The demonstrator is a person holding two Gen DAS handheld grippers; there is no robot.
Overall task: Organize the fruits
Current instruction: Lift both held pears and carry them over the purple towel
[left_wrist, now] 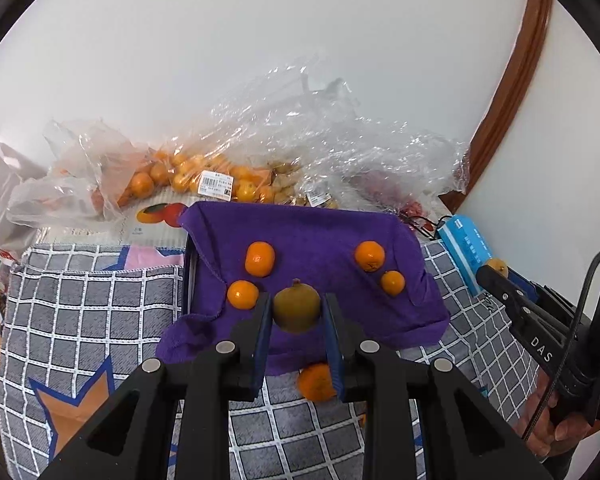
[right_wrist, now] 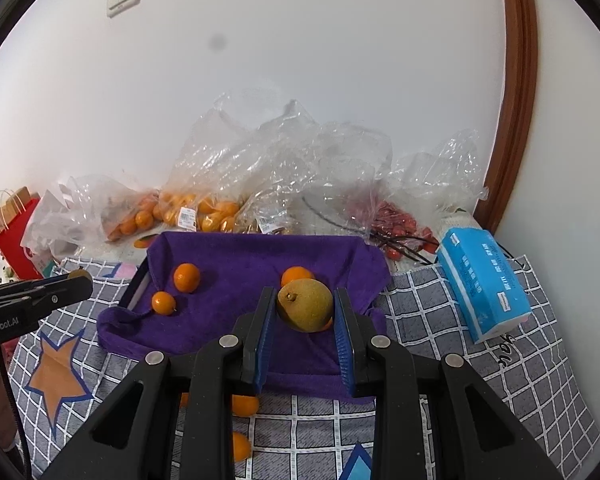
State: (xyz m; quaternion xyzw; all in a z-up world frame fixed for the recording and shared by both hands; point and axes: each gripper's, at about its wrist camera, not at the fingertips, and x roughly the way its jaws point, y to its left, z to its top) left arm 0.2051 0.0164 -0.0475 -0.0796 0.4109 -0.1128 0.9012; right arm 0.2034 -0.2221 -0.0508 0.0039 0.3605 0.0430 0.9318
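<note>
My left gripper [left_wrist: 296,300] is shut on an olive-brown pear [left_wrist: 297,312], held above the near edge of a purple towel [left_wrist: 320,236] draped over a tray. Several small oranges [left_wrist: 260,259] lie on the towel, and one orange [left_wrist: 316,382] lies off it on the checked cloth. My right gripper [right_wrist: 305,296] is shut on a yellow-brown pear [right_wrist: 306,308], also over the towel [right_wrist: 260,256], with oranges [right_wrist: 187,277] to its left. Each gripper shows at the edge of the other's view: the right gripper [left_wrist: 490,273] and the left gripper [right_wrist: 82,280].
Clear plastic bags of oranges [left_wrist: 204,178] and red berries [right_wrist: 396,224] are piled against the white wall behind the tray. A blue tissue pack [right_wrist: 482,284] lies to the right, and a red paper bag [right_wrist: 14,232] stands far left. Loose oranges [right_wrist: 244,405] lie on the checked cloth [left_wrist: 92,312].
</note>
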